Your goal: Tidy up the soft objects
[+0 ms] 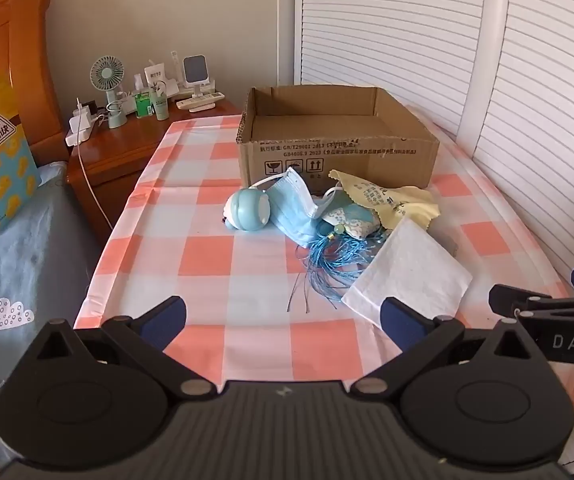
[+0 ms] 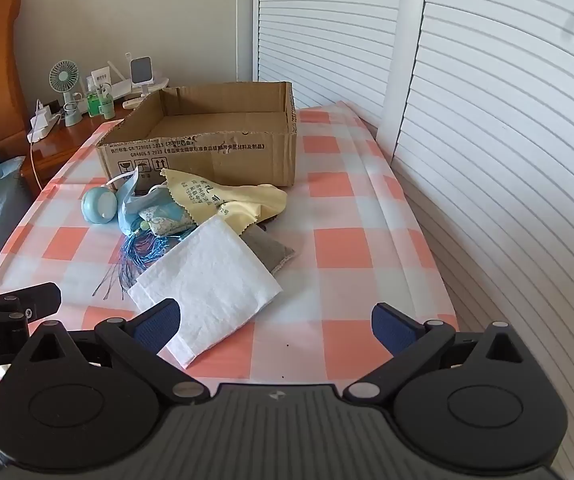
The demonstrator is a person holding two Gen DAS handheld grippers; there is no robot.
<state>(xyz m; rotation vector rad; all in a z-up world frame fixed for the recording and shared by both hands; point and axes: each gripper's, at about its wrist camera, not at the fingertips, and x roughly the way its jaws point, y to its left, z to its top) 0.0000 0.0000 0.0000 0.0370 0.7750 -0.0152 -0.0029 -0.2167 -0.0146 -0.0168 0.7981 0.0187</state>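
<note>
Right wrist view shows the cardboard box bare inside, the soft things heaped on the bench before it, both tools (left tool, right tool) spread wide, nothing sorted.

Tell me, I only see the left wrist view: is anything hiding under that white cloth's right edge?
Observer: Yes, a grey pouch sticks out from under the white cloth and the yellow cloth.
Operator: Are the right tongs open?
Observer: Wide open, holding nothing; their left finger covers the white cloth's near corner.
</note>
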